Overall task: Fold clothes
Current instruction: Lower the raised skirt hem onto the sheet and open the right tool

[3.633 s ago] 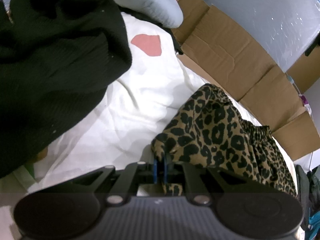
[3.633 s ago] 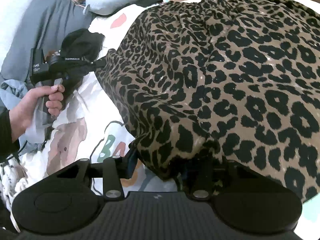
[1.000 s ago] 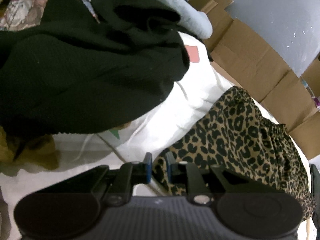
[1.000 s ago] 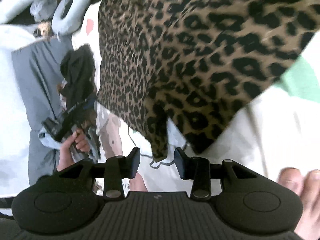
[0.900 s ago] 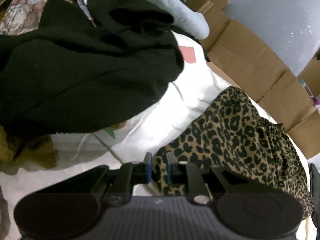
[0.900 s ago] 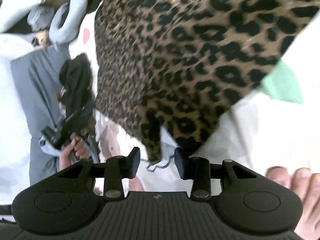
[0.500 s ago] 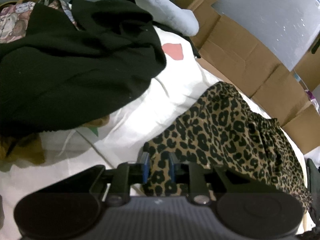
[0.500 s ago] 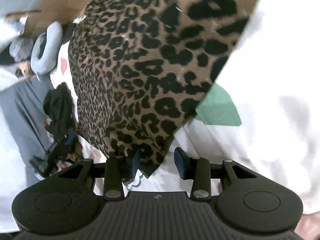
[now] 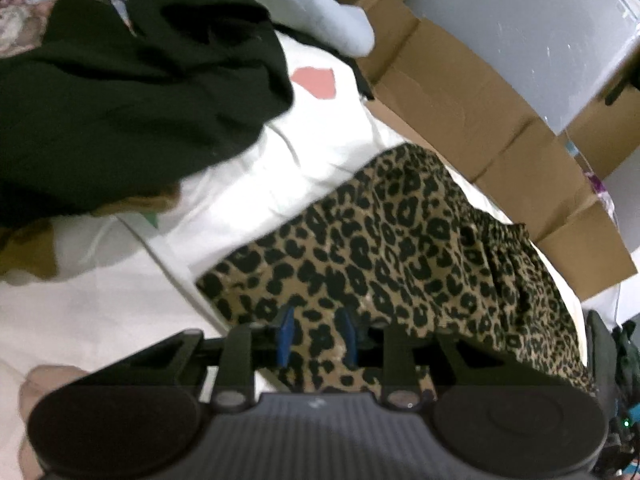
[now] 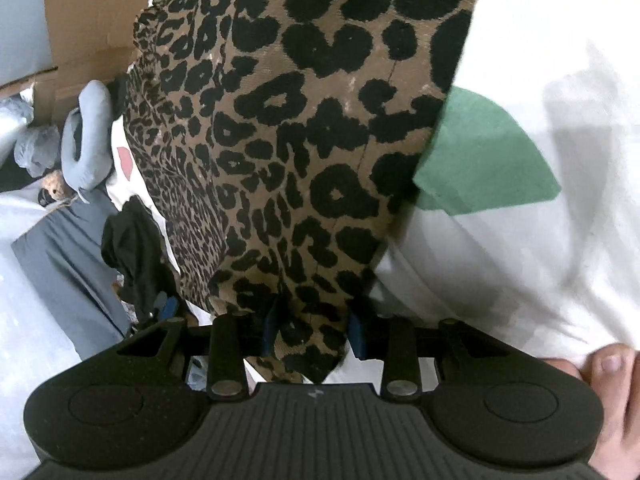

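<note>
A leopard-print skirt [image 9: 400, 240] lies spread on a white printed sheet [image 9: 256, 184]; its gathered waistband is at the far right. It fills the right wrist view [image 10: 280, 140]. My left gripper [image 9: 316, 338] is open, its blue-padded fingers either side of the skirt's near hem, which lies between them. My right gripper [image 10: 314, 330] is open, with a corner of the skirt lying between its fingers.
A heap of black clothing [image 9: 120, 92] lies at the left on the sheet. A grey neck pillow [image 9: 320, 12] and flattened cardboard boxes [image 9: 480, 120] lie behind. A green patch [image 10: 480, 160] is printed on the sheet. My toes [image 10: 608, 364] show at the lower right.
Both grippers have opened and let go of the skirt. The skirt now lies flatter on the sheet, and both grippers have come down over its near edge.
</note>
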The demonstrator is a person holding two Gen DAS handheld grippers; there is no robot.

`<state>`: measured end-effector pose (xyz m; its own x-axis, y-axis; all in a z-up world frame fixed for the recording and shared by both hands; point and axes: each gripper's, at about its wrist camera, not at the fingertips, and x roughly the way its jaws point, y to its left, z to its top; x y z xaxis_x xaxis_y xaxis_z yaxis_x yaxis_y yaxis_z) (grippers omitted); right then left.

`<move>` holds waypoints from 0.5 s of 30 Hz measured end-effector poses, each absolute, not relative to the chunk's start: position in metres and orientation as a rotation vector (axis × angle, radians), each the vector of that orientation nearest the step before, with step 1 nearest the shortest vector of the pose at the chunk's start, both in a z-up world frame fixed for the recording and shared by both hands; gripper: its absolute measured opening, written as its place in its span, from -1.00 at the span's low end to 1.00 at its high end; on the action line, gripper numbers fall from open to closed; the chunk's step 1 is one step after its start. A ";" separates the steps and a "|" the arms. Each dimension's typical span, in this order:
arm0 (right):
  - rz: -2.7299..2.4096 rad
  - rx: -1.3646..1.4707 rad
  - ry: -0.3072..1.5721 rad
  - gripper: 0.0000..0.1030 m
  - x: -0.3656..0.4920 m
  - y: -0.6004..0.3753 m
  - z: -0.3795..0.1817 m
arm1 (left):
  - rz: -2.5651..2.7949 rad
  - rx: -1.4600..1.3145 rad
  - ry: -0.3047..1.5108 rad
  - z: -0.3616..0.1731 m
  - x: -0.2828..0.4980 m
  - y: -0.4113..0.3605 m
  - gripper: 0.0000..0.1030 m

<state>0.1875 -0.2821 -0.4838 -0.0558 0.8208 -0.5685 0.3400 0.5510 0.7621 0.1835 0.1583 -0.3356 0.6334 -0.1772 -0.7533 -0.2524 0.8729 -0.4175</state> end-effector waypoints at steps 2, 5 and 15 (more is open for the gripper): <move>0.493 1.006 1.654 -0.42 0.187 -0.284 -0.486 | 0.045 -0.520 0.890 -0.335 0.187 0.157 -0.47; 0.480 1.019 1.655 -0.68 0.186 -0.282 -0.491 | 0.044 -0.524 0.882 -0.332 0.189 0.154 -0.47; 0.528 0.963 1.664 -0.99 0.183 -0.284 -0.470 | 0.009 -0.470 0.855 -0.325 0.218 0.141 -0.47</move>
